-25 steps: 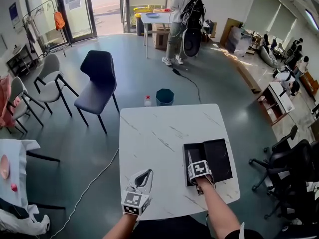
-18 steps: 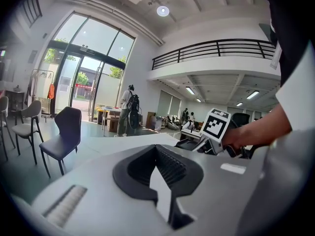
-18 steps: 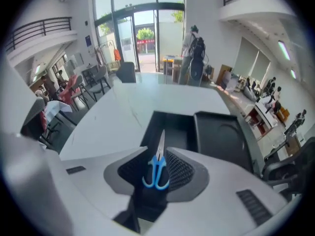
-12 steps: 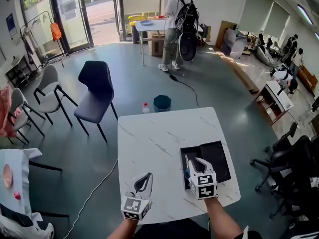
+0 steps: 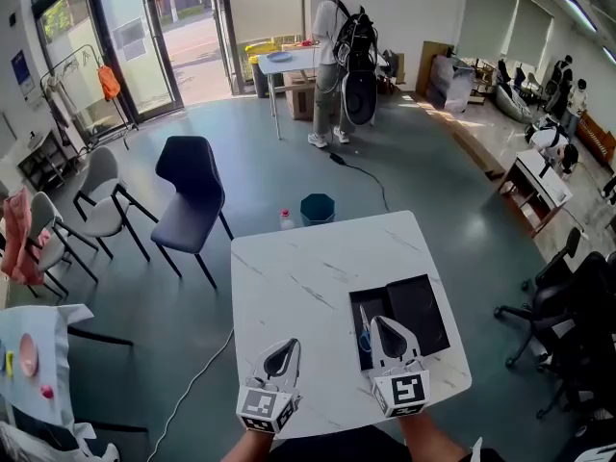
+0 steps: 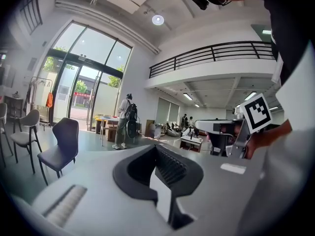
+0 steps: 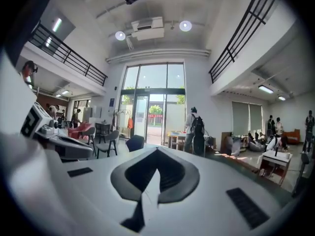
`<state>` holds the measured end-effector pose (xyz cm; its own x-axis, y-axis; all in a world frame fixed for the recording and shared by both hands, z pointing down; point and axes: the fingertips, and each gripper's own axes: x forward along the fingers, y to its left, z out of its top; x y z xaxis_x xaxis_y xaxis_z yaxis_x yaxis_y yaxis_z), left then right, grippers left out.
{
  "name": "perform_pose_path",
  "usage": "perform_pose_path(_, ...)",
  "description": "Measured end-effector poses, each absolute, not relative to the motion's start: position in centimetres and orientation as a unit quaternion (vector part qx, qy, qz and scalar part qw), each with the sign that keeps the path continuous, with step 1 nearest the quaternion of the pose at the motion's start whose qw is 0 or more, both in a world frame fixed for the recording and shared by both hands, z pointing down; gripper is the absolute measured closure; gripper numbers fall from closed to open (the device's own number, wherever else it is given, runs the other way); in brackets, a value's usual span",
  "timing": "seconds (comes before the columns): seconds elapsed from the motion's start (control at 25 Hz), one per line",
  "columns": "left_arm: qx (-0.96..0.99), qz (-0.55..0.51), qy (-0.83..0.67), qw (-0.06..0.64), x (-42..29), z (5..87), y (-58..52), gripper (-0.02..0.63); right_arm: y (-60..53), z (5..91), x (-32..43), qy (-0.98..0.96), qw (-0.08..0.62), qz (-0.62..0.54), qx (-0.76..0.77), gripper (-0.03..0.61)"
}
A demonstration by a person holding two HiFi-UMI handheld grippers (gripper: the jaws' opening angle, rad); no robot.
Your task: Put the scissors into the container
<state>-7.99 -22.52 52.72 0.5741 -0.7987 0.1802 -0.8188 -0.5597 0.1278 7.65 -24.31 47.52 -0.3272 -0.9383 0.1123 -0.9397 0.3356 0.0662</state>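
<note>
The task is standing at its closing step, judged from the layout. In the head view, the scissors are lying in the left part of the black container, blades pointing away from the person, on the right side of the white table. The right gripper is hovering above the near edge of the container and covering part of it; its 2 jaws have just been closing and are now meeting pad to pad, with nothing between them. The left gripper is hanging over the table's near edge, well apart from the container, its jaws likewise pressed together and gripping nothing. No further grasp appears to be needed. The next move is calling for 1 check only: confirming that the scissors are resting wholly inside the container walls while both grippers are keeping clear of it.
</note>
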Motion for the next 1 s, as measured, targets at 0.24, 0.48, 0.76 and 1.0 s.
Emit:
perform_pose_path(0.24, 0.889, 0.056, -0.447, 0.081, -7.1, 52.3, -22.1, 0.604, -23.0, 46.0, 7.4, -0.822, 0.057, -0.02, 0.566, 0.572)
perform_pose_path(0.48, 0.892, 0.054, -0.444, 0.068, -6.5, 51.5, -22.0, 0.604, -22.6, 45.0, 7.4, -0.823, 0.059, -0.052, 0.562, 0.572)
perform_pose_path(0.76, 0.893, 0.056, -0.443, 0.064, -6.0, 51.5, -21.7, 0.604, -22.2, 45.2, 7.6, -0.824, 0.063, -0.056, 0.56, 0.572)
perform_pose_path(1.0, 0.896, 0.051, -0.437, 0.059, -5.3, 50.8, -21.4, 0.604, -21.9, 44.8, 7.3, -0.828, 0.066, -0.068, 0.552, 0.572)
